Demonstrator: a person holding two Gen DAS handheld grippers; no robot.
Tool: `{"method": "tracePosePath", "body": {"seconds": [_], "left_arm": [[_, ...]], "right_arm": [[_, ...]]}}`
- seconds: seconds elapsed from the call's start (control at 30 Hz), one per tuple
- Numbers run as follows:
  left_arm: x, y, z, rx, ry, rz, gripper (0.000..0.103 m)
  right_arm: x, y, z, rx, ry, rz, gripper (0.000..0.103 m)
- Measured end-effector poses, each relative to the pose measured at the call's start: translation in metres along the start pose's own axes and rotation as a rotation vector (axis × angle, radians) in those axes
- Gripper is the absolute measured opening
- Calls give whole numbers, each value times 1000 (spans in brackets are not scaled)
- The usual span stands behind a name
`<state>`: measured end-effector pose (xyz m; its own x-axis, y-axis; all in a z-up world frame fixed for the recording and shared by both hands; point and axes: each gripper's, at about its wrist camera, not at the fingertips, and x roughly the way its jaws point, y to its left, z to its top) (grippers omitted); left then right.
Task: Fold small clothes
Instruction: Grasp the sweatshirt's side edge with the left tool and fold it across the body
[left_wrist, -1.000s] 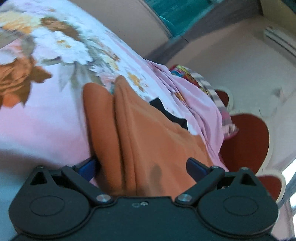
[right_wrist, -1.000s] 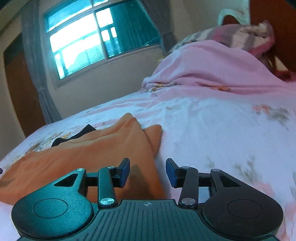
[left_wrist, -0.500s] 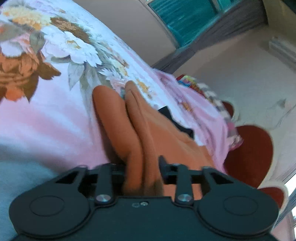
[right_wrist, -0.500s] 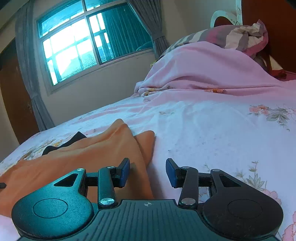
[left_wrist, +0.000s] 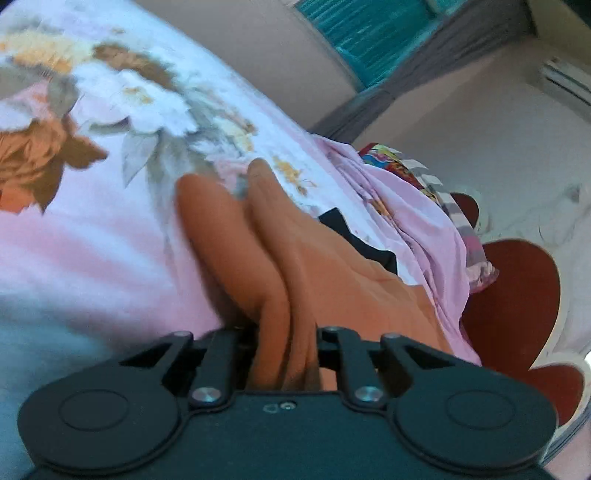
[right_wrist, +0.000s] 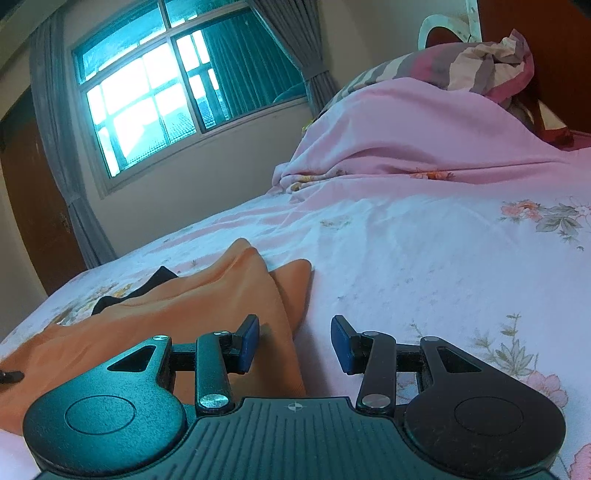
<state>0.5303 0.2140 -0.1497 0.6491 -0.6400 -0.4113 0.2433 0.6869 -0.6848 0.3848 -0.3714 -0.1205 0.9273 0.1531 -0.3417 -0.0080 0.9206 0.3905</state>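
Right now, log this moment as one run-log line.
left gripper: jaws closing on orange garment | right gripper: jaws open, garment edge between them, not pressed | garment lies on floral bedsheet | fold: not yet done

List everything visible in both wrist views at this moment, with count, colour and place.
garment: one, orange, lying on the bed.
dark cloth: one, black, showing at the garment's far edge.
bedsheet: one, pink with flowers, covering the bed.
blanket: one, pink, heaped near the headboard.
pillow: one, striped, behind the blanket.
window: one, with grey curtains.
left hand-held gripper: black, jaws closing on a garment fold.
right hand-held gripper: black with blue pads, open, at the garment's edge.
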Motion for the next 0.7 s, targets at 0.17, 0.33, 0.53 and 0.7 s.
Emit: {"method": "tracePosePath", "body": {"seconds": [0.17, 0.33, 0.53, 0.7], "left_arm": [[-6, -24, 3, 80, -33, 53, 10], [-14, -72, 20, 101, -47, 69, 10], [20, -182, 36, 193, -53, 55, 10], [71, -273, 22, 273, -14, 37, 10]], "right_arm": [[2, 2, 2, -7, 19, 11, 43], [-13, 3, 11, -29, -5, 18, 43], [-45, -33, 19, 13, -50, -26, 43], [-73, -71, 16, 55, -47, -56, 43]]}}
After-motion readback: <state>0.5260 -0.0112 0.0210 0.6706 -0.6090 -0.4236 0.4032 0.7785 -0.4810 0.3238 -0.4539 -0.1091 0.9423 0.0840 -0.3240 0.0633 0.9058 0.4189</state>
